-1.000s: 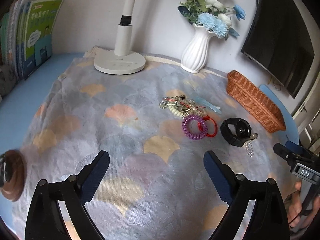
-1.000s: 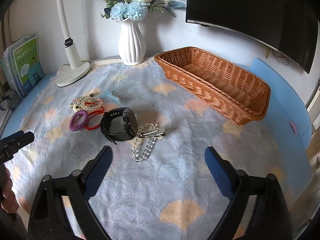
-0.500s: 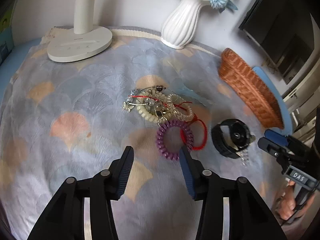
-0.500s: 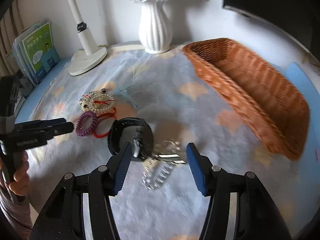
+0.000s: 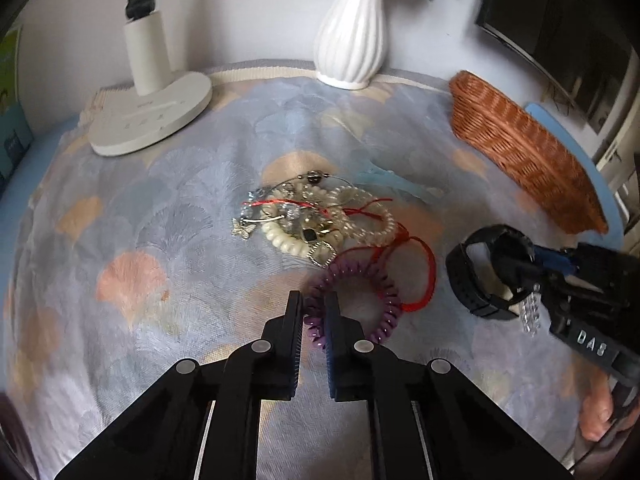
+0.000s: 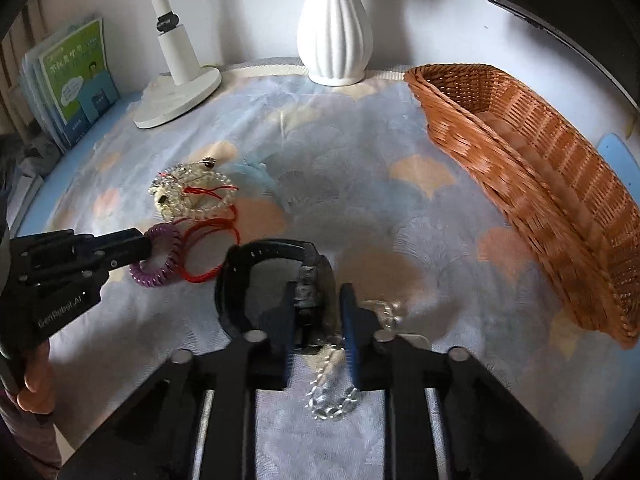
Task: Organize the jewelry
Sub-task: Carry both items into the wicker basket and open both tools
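Observation:
My left gripper [image 5: 313,308] is shut on the near rim of a purple spiral hair tie [image 5: 380,312], which lies on the patterned cloth. My right gripper [image 6: 316,300] is closed around the face of a black watch [image 6: 264,256], and a clear bead chain [image 6: 332,396] lies under it. A red cord bracelet [image 5: 424,276] and a tangle of pearl and silver bracelets [image 5: 320,216] lie just beyond the hair tie. The wicker basket [image 6: 540,184] stands at the right. The left gripper also shows in the right wrist view [image 6: 140,246].
A white vase [image 6: 336,28] and a white lamp base [image 5: 152,116] stand at the back. Books [image 6: 76,80] lean at the far left. A pale blue hair clip [image 5: 396,184] lies behind the bracelets. A dark monitor [image 5: 560,20] hangs at the upper right.
Both grippers moved forward and down and closed: the left onto the purple hair tie, the right onto the black watch.

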Motion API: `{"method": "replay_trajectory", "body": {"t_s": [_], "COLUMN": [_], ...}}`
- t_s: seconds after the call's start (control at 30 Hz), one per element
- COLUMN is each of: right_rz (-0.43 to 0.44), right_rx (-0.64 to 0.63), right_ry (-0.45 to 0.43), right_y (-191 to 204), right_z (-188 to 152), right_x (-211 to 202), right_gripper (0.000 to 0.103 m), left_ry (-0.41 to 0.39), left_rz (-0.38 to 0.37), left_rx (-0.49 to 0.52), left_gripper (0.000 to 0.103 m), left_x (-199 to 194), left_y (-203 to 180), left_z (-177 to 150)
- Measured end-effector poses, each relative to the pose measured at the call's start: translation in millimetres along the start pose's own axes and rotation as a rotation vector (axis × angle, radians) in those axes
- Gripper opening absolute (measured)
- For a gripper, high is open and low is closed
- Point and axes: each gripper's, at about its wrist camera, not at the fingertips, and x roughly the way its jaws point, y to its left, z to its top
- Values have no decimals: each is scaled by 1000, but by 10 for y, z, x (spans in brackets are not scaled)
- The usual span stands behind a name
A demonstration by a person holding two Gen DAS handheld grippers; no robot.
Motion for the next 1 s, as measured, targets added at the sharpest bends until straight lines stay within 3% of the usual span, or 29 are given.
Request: {"method": "replay_trajectory", "body": {"t_s": [0.37, 0.53, 0.77, 1.0], "right_rz": [51, 54, -93, -239], "right_rx": [46, 105, 211, 312], "right_ry": [-82, -160, -240, -193], "right_y": [-205, -576, -1370, -2163], "right_z": [-30, 60, 266, 386], "right_x": [-501, -919, -1260, -927], "right_gripper": [18, 18, 18, 18], "left_ry": [-111, -149, -158, -132], "left_rz": [-123, -125, -188, -229], "left_rx": [27, 84, 181, 287], "left_gripper": [10, 10, 10, 10], "left_x": [-643, -793, -692, -211], "left_y": [-190, -449, -1074, -1892], "left_z": [98, 349, 938, 1464]}}
